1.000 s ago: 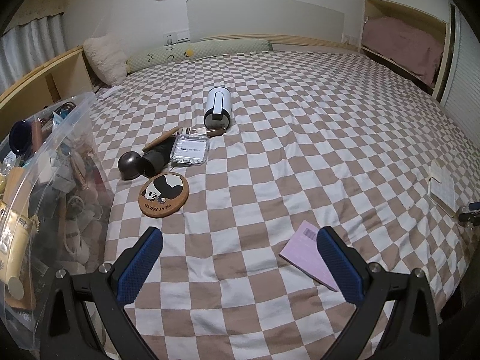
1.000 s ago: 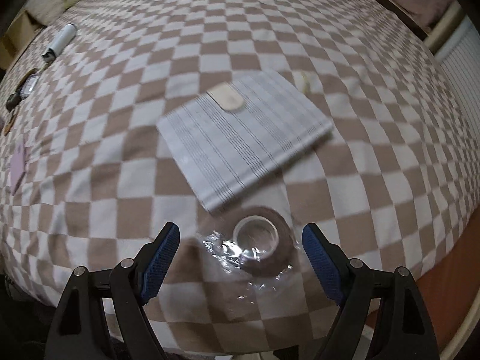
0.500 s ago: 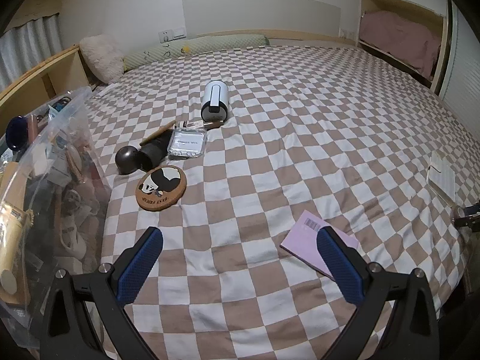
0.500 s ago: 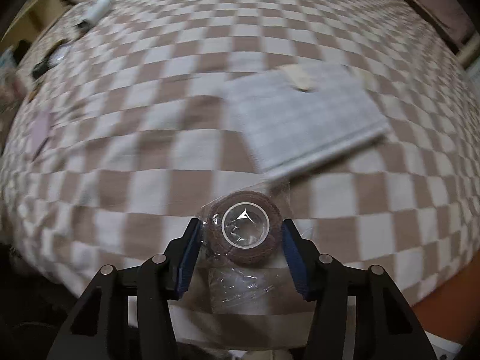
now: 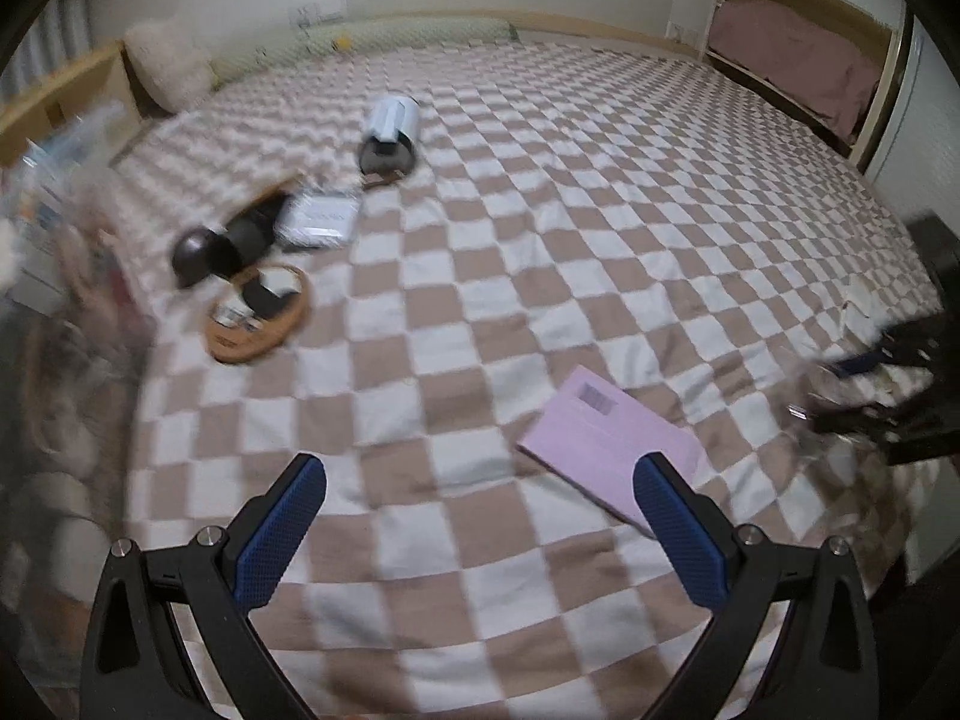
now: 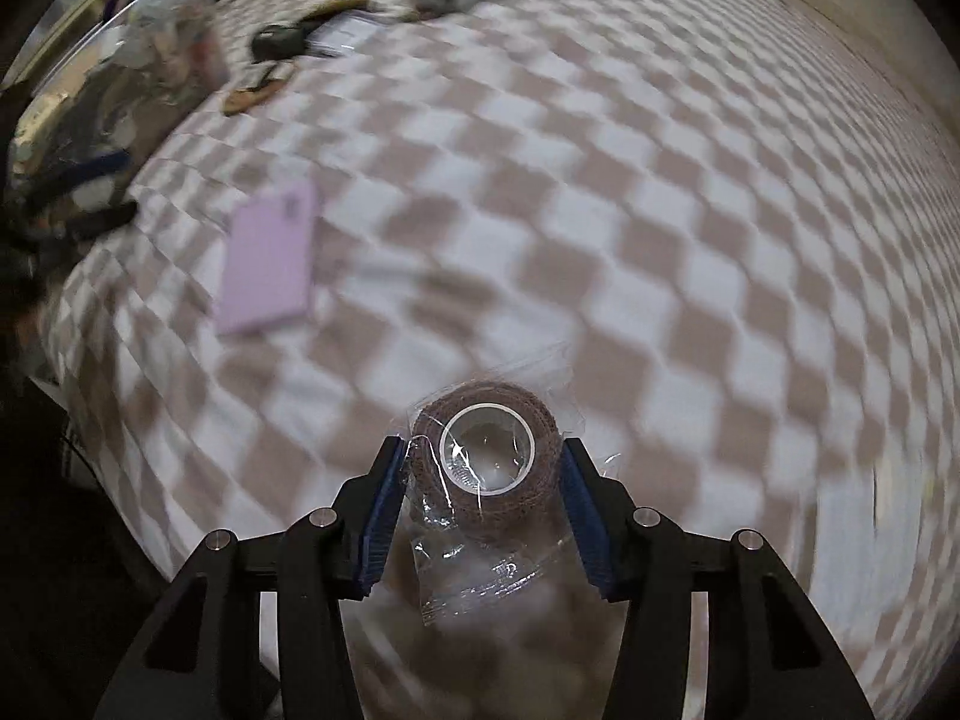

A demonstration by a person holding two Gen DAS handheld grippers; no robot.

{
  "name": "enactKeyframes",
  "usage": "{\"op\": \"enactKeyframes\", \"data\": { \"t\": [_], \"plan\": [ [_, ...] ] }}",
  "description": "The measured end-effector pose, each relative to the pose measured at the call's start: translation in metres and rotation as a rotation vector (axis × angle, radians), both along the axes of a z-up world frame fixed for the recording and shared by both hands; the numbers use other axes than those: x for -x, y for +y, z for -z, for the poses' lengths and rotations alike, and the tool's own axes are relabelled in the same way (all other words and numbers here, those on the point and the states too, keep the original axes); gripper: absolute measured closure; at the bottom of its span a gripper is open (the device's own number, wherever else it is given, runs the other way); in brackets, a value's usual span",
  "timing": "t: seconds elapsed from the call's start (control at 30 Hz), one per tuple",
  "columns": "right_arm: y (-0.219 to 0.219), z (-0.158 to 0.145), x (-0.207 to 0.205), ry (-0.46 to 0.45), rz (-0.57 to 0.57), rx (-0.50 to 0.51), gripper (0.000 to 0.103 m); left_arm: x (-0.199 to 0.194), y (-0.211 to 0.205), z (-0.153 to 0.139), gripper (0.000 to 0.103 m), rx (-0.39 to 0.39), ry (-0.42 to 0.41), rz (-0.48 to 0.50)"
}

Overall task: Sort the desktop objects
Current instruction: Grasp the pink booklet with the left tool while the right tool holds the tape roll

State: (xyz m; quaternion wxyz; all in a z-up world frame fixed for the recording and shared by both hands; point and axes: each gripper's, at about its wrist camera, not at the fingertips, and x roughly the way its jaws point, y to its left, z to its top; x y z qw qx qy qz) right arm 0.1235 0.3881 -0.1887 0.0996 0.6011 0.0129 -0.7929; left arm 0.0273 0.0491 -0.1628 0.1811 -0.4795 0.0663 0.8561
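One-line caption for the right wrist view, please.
Right hand-held gripper shut on a bagged brown tape roll above the checkered bedspread.

Bare checkered bedspread (image 5: 540, 228) is stretching open across the centre and right of the left wrist view. A pink booklet (image 5: 606, 444) is lying at lower right, while a coaster (image 5: 258, 315), dark massager (image 5: 222, 243) and white cylinder (image 5: 390, 132) are crowding the upper left.

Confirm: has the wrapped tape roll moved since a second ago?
Yes. The tape roll left the bedspread beside the striped pouch; the right gripper holds it near the pink booklet.
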Motion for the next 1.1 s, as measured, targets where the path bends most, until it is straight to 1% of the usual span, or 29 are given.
{"op": "enactKeyframes", "data": {
  "t": [0.07, 0.13, 0.17, 0.23, 0.27, 0.33, 0.43, 0.53, 0.73, 0.87, 0.9, 1.0, 1.07, 1.1],
  "plan": [
    [-0.020, -0.004, 0.021, 0.018, -0.060, -0.014, 0.051, 0.003, 0.009, 0.011, 0.002, -0.016, -0.042, 0.018],
    [-0.034, -0.008, 0.034, 0.034, -0.114, -0.015, 0.051, 0.006, 0.017, 0.021, 0.002, 0.003, -0.066, 0.018],
    [-0.032, -0.012, 0.031, 0.041, -0.139, -0.012, 0.051, 0.008, 0.020, 0.026, 0.002, 0.017, -0.075, 0.017],
    [-0.045, -0.013, 0.037, 0.050, -0.190, -0.006, 0.051, 0.011, 0.024, 0.035, 0.007, 0.033, -0.091, 0.021],
    [-0.056, -0.010, 0.041, 0.051, -0.211, -0.005, 0.051, 0.013, 0.026, 0.039, 0.009, 0.040, -0.099, 0.022],
    [-0.066, -0.002, 0.043, 0.050, -0.239, -0.007, 0.051, 0.016, 0.025, 0.044, 0.009, 0.042, -0.110, 0.017],
    [-0.069, 0.014, 0.038, 0.033, -0.257, -0.034, 0.051, 0.023, 0.023, 0.052, 0.009, 0.023, -0.136, 0.004],
    [-0.068, 0.022, 0.033, 0.033, -0.268, -0.051, 0.051, 0.029, 0.021, 0.060, 0.009, -0.009, -0.162, 0.001],
    [-0.060, 0.029, 0.030, 0.024, -0.257, -0.023, 0.051, 0.034, 0.024, 0.063, 0.009, -0.057, -0.155, -0.002],
    [-0.059, 0.029, 0.029, 0.029, -0.255, -0.009, 0.051, 0.032, 0.033, 0.063, 0.010, -0.054, -0.150, 0.013],
    [-0.060, 0.029, 0.029, 0.031, -0.256, -0.007, 0.051, 0.031, 0.036, 0.062, 0.019, -0.055, -0.149, 0.023],
    [-0.058, 0.028, 0.028, 0.036, -0.260, -0.006, 0.051, 0.028, 0.042, 0.060, 0.037, -0.060, -0.147, 0.051],
    [-0.057, 0.028, 0.026, 0.035, -0.260, -0.006, 0.051, 0.031, 0.044, 0.060, 0.046, -0.082, -0.159, 0.061],
    [-0.057, 0.028, 0.025, 0.035, -0.262, -0.007, 0.051, 0.032, 0.045, 0.060, 0.047, -0.089, -0.162, 0.062]
  ]
}}
